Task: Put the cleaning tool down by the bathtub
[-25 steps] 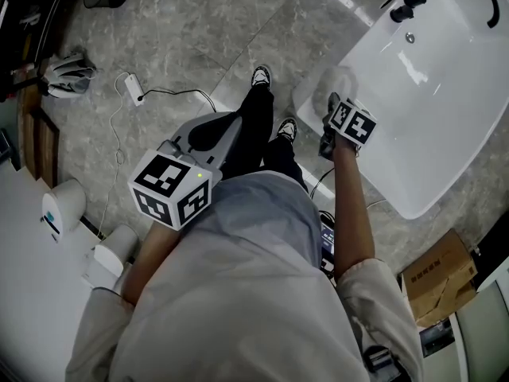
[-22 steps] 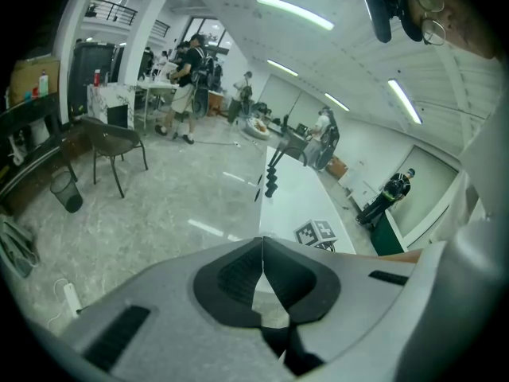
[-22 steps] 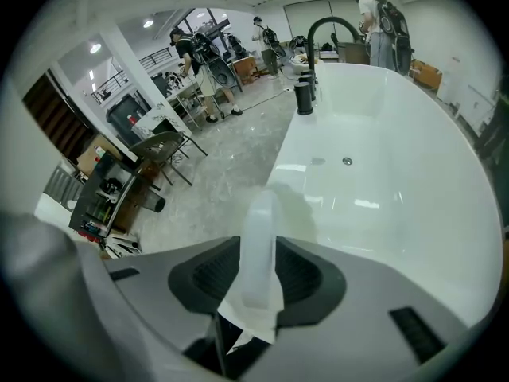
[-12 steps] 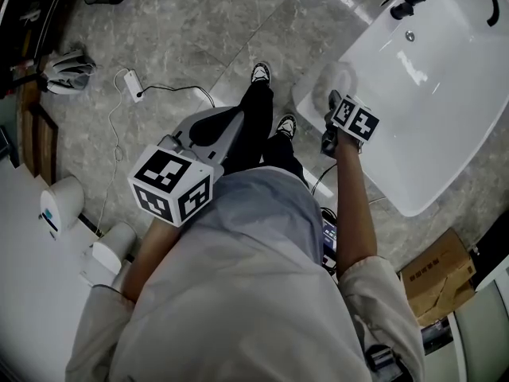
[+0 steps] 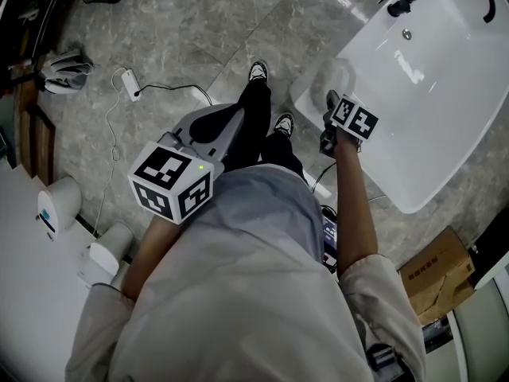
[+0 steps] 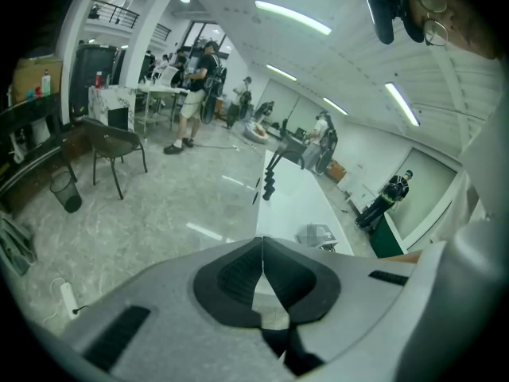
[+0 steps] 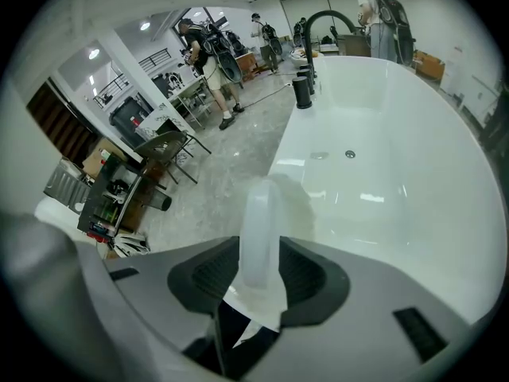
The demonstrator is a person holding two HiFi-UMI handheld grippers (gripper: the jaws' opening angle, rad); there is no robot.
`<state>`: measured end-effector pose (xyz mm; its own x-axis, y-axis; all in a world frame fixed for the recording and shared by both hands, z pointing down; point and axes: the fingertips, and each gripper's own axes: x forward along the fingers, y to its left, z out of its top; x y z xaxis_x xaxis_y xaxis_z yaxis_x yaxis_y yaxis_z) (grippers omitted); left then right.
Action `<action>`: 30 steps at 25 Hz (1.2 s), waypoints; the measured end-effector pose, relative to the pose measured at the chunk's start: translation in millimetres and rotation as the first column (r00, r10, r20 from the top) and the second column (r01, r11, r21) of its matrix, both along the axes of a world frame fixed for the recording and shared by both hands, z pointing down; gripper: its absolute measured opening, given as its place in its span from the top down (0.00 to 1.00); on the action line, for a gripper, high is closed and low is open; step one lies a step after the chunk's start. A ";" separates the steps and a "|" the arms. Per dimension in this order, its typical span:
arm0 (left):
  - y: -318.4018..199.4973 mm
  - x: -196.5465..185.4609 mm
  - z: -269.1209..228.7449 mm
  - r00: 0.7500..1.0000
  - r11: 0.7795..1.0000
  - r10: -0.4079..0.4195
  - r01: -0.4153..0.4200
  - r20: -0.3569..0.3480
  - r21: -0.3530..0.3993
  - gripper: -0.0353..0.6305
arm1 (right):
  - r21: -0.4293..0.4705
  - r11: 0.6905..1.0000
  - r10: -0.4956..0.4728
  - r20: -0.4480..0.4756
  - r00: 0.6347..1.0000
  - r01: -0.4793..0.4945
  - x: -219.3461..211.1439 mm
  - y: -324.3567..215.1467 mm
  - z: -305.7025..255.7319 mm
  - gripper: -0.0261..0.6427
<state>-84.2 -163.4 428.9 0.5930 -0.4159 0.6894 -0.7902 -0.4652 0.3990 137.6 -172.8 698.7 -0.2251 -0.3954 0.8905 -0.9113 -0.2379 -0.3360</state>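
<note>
Only its own view shows the right gripper [image 7: 258, 257], fingers just opening, flanking the cleaning tool [image 7: 259, 213]; the left gripper [image 6: 262, 245] has fingers together.

**Inspector:** Clothing?

**Assistant:** Pale grey shirt [image 5: 238, 277] with loose sleeves [image 5: 374, 285] ending near the elbow. Black trousers [image 5: 253, 122]. Dark shoes [image 5: 258, 72] with white trim.

**Inspector:** Left gripper [image 6: 262, 249]?

**Assistant:** Smooth light grey shell with one dark slot [image 6: 117, 337] on each side. Black ribbed pads [image 6: 235, 273] line the jaws. The marker cube [image 5: 171, 185] is white with black square patterns, and a small green light [image 5: 201, 166] shows near its top corner.

**Inspector:** Right gripper [image 7: 261, 270]?

**Assistant:** Same grey shell, black pads and a marker cube. Its jaws have just been opening, with the cleaning tool [image 7: 258, 213] and its white handle between them.
</note>
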 end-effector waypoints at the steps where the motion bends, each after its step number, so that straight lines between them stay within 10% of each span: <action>1: 0.6 -0.1 -0.1 1.000 1.000 0.000 0.000 -0.001 0.001 0.94 | 0.001 1.000 -0.001 -0.001 1.000 0.001 -0.1 0.6 -0.4 0.76; 30: 23.1 18.0 -11.9 0.998 0.999 0.029 -0.027 -0.061 0.035 0.94 | 0.074 0.997 -0.005 -0.005 1.000 0.005 7.4 18.3 -47.6 0.77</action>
<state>-66.2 -140.3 417.0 0.6458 -0.4210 0.6370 -0.7510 -0.5008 0.4304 145.0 -154.5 651.1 -0.2227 -0.4587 0.8602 -0.9142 -0.2081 -0.3477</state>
